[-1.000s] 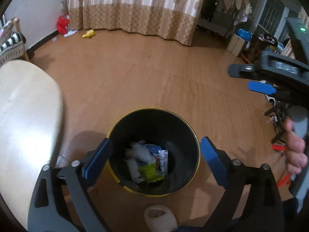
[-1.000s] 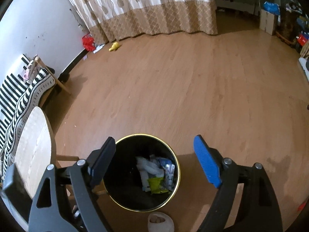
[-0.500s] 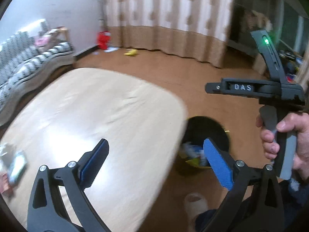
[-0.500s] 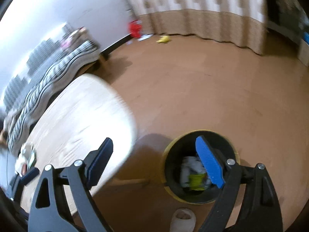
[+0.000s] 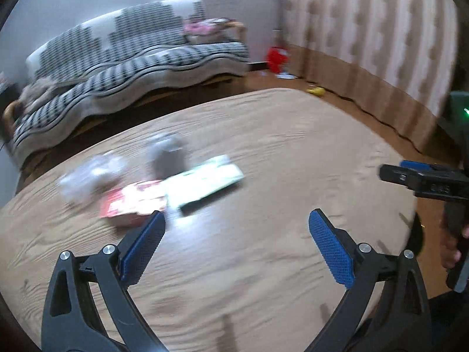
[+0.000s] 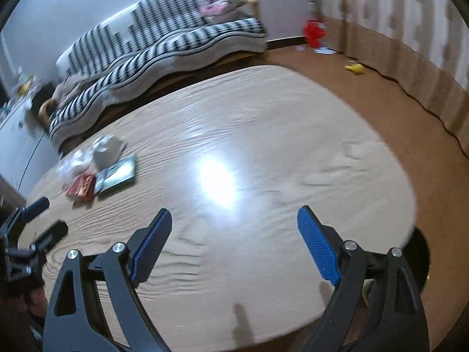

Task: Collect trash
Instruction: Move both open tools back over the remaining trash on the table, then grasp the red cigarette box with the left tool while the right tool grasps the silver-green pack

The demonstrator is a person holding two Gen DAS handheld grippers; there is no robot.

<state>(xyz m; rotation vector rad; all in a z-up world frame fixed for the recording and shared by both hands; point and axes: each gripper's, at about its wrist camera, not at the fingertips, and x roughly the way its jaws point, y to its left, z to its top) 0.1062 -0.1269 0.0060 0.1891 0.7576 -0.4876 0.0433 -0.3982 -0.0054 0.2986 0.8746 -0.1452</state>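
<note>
Left wrist view smeared by motion; the trash pile is hard to read. Legible: a red packet (image 5: 133,205), a green-and-white packet (image 5: 205,183) overlapping its right edge, a grey crumpled lump (image 5: 170,154) behind, a pale clear wrapper (image 5: 88,176) at 9 o'clock of the lump. Printing unreadable.

Left gripper (image 5: 234,243) spread wide, nothing between the blue pads; its left pad tip sits just beside the red packet's near edge, contact cannot be told.

Right gripper (image 6: 234,242) also wide, holding nothing, over bare wood. The pile lies well apart toward 10 o'clock.

Trash bin (image 6: 419,261) mostly hidden under the table (image 6: 263,135) edge at 4 o'clock; only a dark arc with a yellow rim shows.

Table rim curves round from 12 to 4 o'clock. Open floor (image 6: 395,111) beyond, up to the curtain (image 6: 410,14). Striped sofa (image 6: 176,38) close along the far side at 11 o'clock.
</note>
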